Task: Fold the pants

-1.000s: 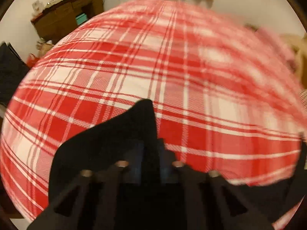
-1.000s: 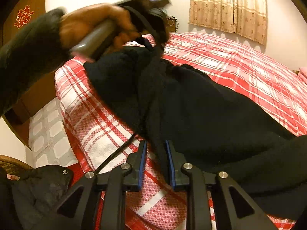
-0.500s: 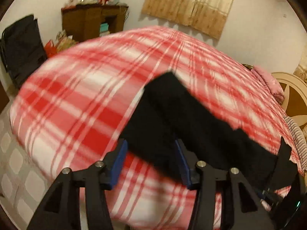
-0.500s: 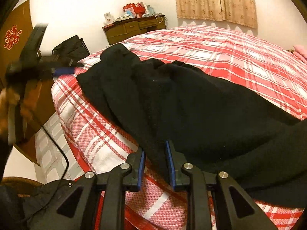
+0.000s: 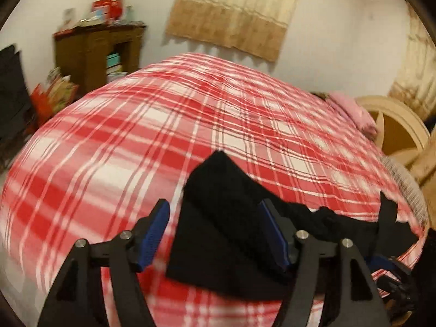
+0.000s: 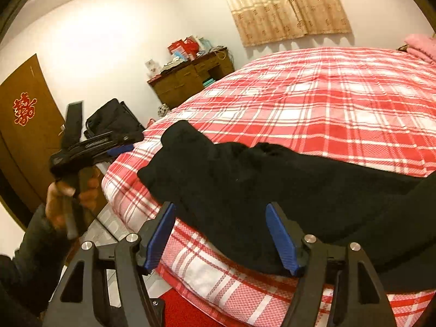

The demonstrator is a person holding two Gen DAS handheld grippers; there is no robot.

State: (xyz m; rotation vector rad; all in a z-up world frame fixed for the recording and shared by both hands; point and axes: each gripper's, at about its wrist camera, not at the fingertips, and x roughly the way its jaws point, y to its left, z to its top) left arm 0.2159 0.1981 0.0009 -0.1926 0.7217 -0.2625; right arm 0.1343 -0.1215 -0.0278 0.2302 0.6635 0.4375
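The pants (image 6: 272,190) lie on the bed (image 6: 327,103) across the lower middle of the right wrist frame, near the bed's lower left edge, with the desk (image 6: 190,79) behind the bed at upper centre and the curtain (image 6: 286,2) on the wall at upper right.

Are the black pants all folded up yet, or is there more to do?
Not finished. Done: the pants lie on the plaid bed, apparently doubled over along its near edge. In hand: nothing; the left gripper and right gripper have just been opening, and both stand open with cloth between the jaws but not pinched. Left: the bundle is long and rumpled, so probably another fold.
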